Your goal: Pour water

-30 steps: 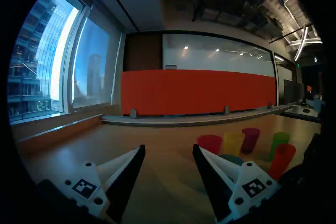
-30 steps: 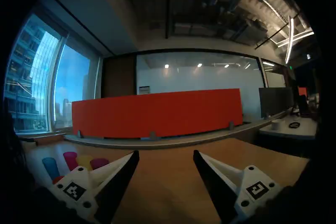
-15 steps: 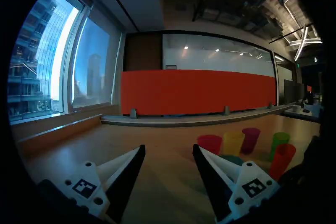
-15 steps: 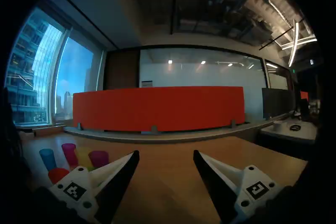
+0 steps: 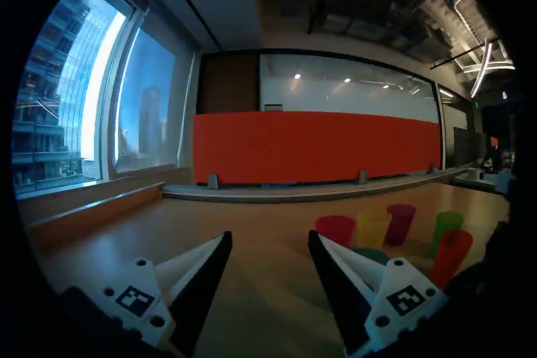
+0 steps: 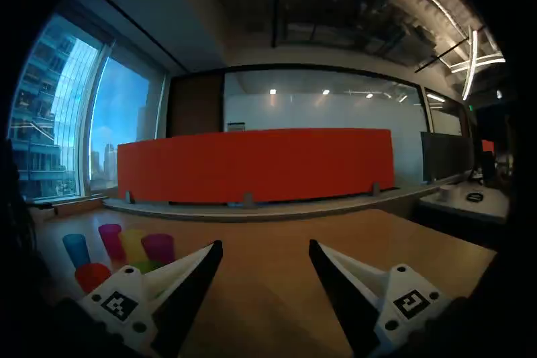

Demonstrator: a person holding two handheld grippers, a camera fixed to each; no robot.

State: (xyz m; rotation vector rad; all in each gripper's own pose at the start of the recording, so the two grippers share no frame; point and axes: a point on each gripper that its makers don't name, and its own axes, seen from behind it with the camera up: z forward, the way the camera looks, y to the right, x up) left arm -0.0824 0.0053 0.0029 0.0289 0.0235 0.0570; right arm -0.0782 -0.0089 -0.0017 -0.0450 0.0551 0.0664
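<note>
Wooden tabletop (image 6: pixel 376 237) open ahead; cups (image 5: pixel 372 227) seemingly clear of edge; left gripper (image 5: pixel 268 233), right gripper (image 6: pixel 264 242) jaws apart, empty.

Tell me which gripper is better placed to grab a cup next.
Probably the left. Both are open and empty, but the red cup stands just beyond the left gripper, slightly to one side; from the right gripper the cups look smaller and farther aside.
</note>
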